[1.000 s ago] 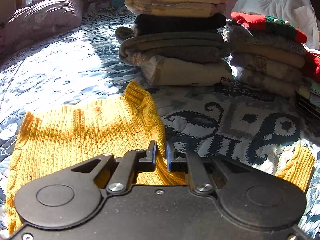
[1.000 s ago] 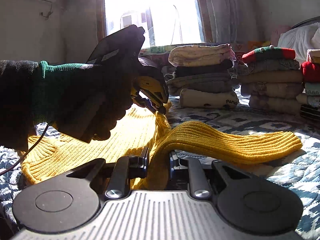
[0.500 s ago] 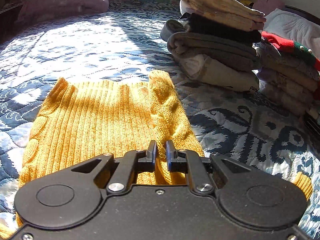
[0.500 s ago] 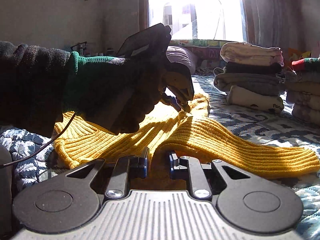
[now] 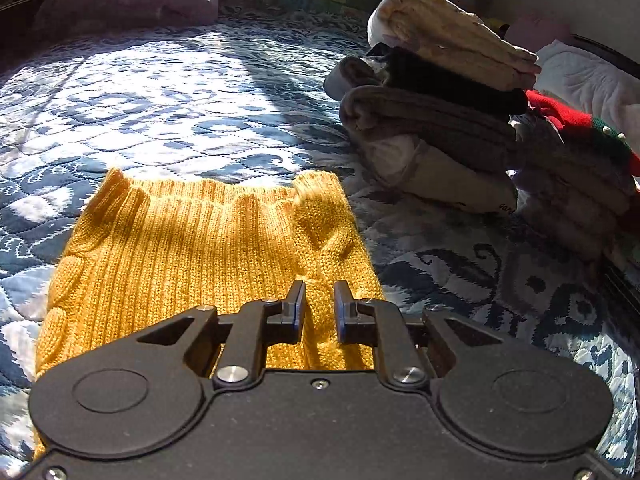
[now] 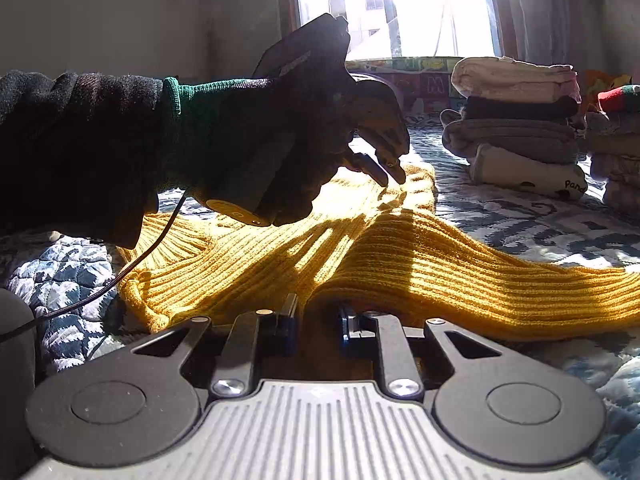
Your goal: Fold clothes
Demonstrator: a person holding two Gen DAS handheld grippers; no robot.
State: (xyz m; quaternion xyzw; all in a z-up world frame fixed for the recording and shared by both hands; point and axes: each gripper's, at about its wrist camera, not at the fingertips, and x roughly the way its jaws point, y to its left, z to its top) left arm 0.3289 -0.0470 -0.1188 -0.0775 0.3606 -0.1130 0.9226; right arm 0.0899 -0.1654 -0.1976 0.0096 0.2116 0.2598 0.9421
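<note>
Only the right wrist view shows the gloved hand (image 6: 256, 148) above the sweater (image 6: 400, 256)

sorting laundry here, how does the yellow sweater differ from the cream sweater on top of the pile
The yellow sweater lies spread low on the bed quilt; the cream sweater is folded into a compact bundle. The yellow one rests directly on the quilt, while the cream one tops a stack of folded clothes. The yellow one is bright mustard with ribs and cable pattern; the cream one is pale and looks smoother. Both are soft garments on the same bed.
</note>
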